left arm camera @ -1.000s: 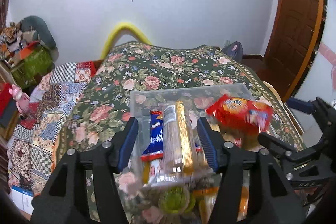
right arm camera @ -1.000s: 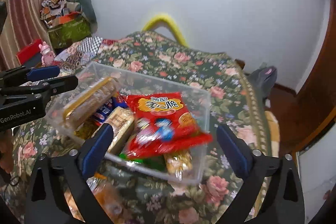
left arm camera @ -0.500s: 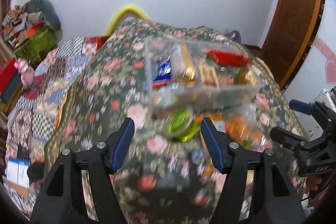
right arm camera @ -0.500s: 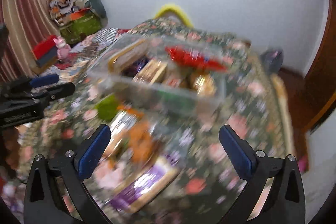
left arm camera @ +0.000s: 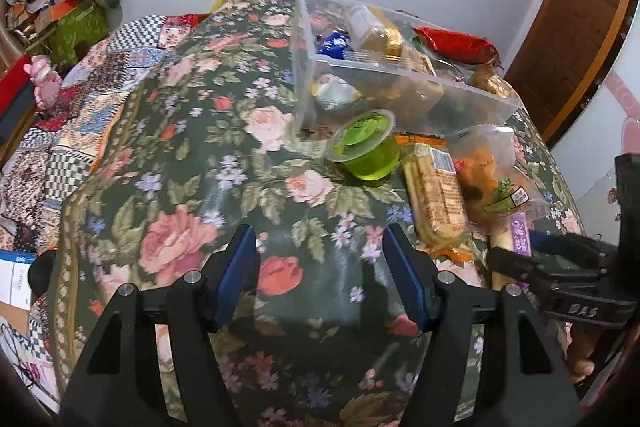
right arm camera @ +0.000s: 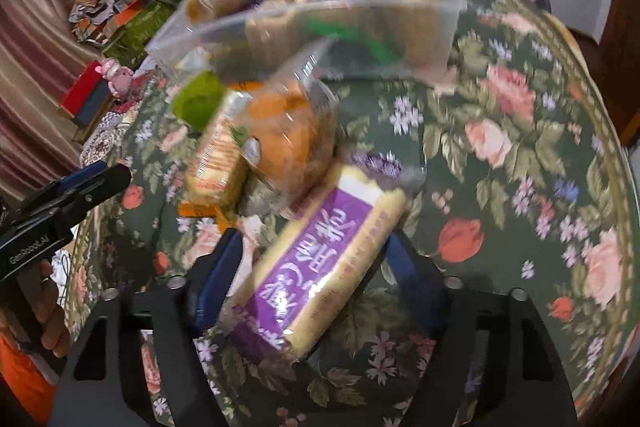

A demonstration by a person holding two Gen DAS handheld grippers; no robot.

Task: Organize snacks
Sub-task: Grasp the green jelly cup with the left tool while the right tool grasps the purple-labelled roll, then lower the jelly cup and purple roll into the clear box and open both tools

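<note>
A clear plastic bin [left arm camera: 400,87] holding several snacks stands on the floral tablecloth [left arm camera: 180,187]; it also shows in the right wrist view [right arm camera: 320,27]. In front of it lie a green jelly cup [left arm camera: 366,151], a cracker pack [left arm camera: 434,195], a clear bag of orange snacks [left arm camera: 494,175] and a purple-labelled pack [right arm camera: 320,259]. My left gripper [left arm camera: 320,279] is open and empty above bare cloth. My right gripper [right arm camera: 312,275] is open, its jaws on either side of the purple-labelled pack, which lies between them. The right gripper also shows in the left wrist view [left arm camera: 560,267].
The table edge runs along the left with a patchwork bed [left arm camera: 60,147] below it. A wooden door [left arm camera: 572,7] stands at the right, clutter and a pink toy [left arm camera: 42,83] at the far left. The left gripper shows in the right wrist view [right arm camera: 60,203].
Both grippers pulled back from the bin and dropped toward the table. The right gripper came down around the purple-labelled pack. The left gripper let go of the wafer pack, which now lies in the bin.
</note>
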